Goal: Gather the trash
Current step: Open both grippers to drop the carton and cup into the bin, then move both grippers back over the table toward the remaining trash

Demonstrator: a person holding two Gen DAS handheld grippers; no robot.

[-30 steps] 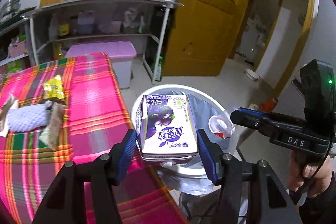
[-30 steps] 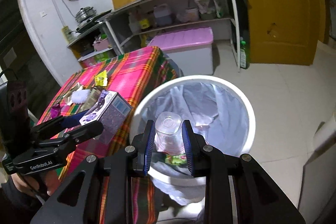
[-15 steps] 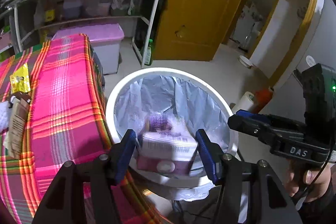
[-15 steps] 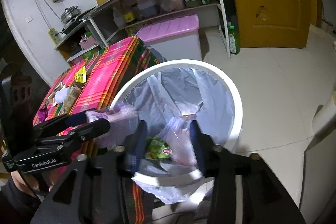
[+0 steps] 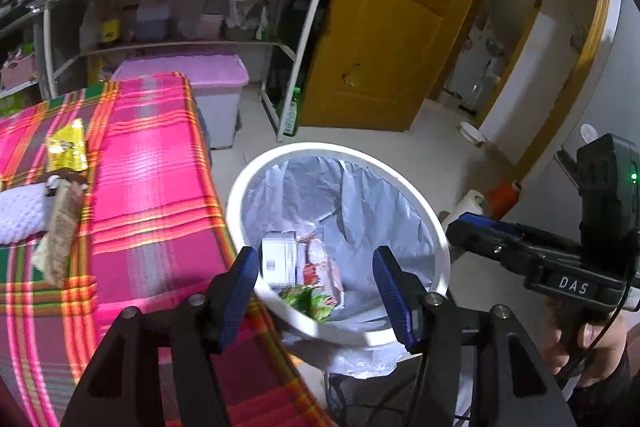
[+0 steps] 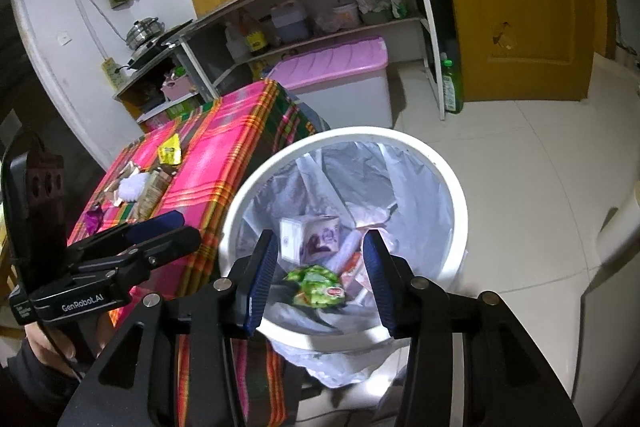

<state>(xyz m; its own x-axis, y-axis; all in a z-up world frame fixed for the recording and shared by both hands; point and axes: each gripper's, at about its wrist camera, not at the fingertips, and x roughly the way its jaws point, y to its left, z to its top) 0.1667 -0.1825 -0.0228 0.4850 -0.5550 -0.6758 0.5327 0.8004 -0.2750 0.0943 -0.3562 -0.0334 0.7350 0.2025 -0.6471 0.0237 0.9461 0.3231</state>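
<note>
Both grippers are held over the white bin (image 5: 436, 227), and neither grips anything: the left gripper (image 5: 316, 287) is spread wide and empty, the right gripper (image 6: 320, 279) is parted with nothing between its pads. Below them, inside the liner, the milk carton (image 6: 312, 239) and a green wrapper (image 6: 318, 285) are seen lying — a drop judged complete. More trash is left on the plaid table (image 5: 152, 187), up and left of the left gripper: a yellow packet (image 5: 66, 147) and a brown wrapper (image 5: 60, 227). A reach back there is called for next.
</note>
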